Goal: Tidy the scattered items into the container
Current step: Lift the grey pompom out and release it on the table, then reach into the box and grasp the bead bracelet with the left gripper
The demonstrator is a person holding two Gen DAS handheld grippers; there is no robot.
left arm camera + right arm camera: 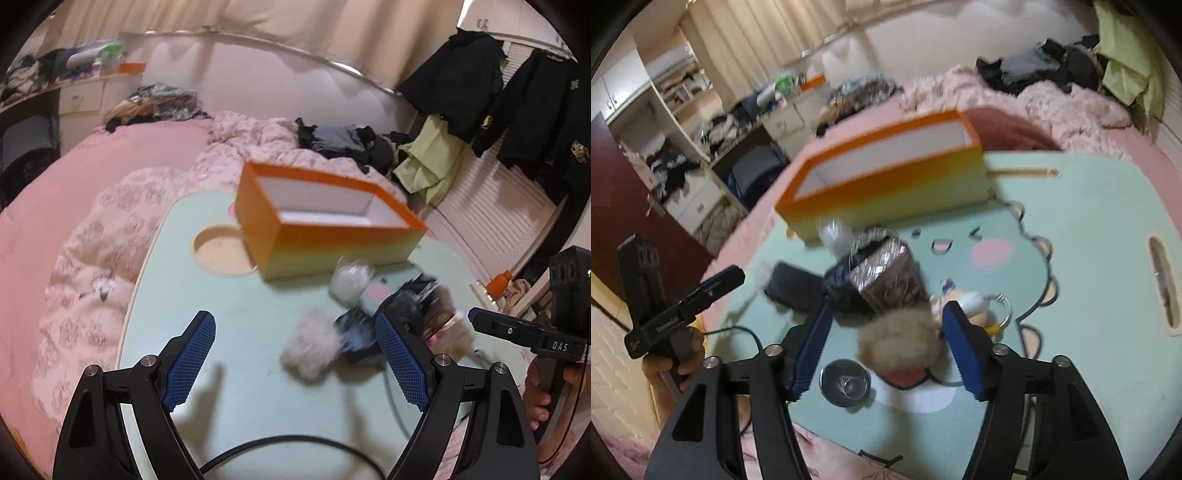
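An orange open-topped box (325, 225) (886, 173) stands on the mint-green lap table (221, 369) (1089, 258), its white inside showing bare. In front of it lies a heap: a clear plastic bag (834, 232), a shiny brown packet (886, 273), a dark pouch (798, 284), a small plush keychain with a ring (975, 302) and a round metal tin (846, 382). My right gripper (886, 314) is open, and a fluffy beige pom-pom (899, 339) (310, 347) lies between its blue pads, clear of the left pad. My left gripper (295, 325) hovers open and empty, left of the heap.
The table sits on a pink bed (92, 192) with a rumpled quilt and piles of clothes (343, 144). A round cup recess (221, 251) lies left of the box. A black cable (295, 443) crosses the table's near edge. Dark jackets (517, 103) hang at the right.
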